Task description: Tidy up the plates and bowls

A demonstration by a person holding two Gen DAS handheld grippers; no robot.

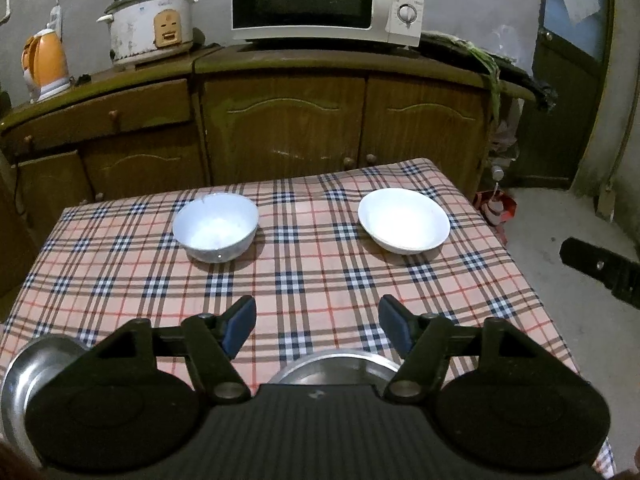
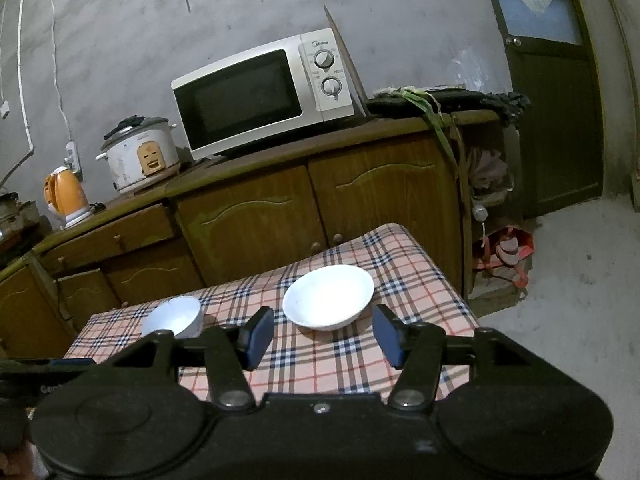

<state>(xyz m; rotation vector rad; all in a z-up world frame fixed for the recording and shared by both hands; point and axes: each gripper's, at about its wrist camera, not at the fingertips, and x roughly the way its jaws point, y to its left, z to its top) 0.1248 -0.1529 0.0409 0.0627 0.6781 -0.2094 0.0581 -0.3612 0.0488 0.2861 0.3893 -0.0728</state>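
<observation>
Nothing is stacked or grouped yet, as far as these views show — the dishes lie spread over the pink, white and navy checked tablecloth (image 1: 320,280) with clear cloth between them. On the far left stands a deep white ceramic bowl (image 1: 215,227), upright and empty. On the far right, well apart from it, sits a wide, shallow white ceramic dish (image 1: 404,220), also empty. At the near edge two pieces of steel ware are partly hidden under the left gripper's body: a shiny round steel bowl (image 1: 24,376) at the near left corner, and the rim of a second steel dish (image 1: 336,366) near the middle. Whether either is a plate or a bowl cannot be told from the slivers that show.

The left gripper (image 1: 318,330) hangs above the near part of the table with its blue-padded jaws apart and nothing between them. The right gripper (image 2: 323,336) is likewise spread and empty, pointing toward the shallow white dish from the near side — not touching it.

By my reading the task stands at or near its start: four pieces lie separate, none is nested in another, and neither hand carries anything. What is left seems to be nearly all of it — gathering like with like, probably white with white and steel with steel.
</observation>
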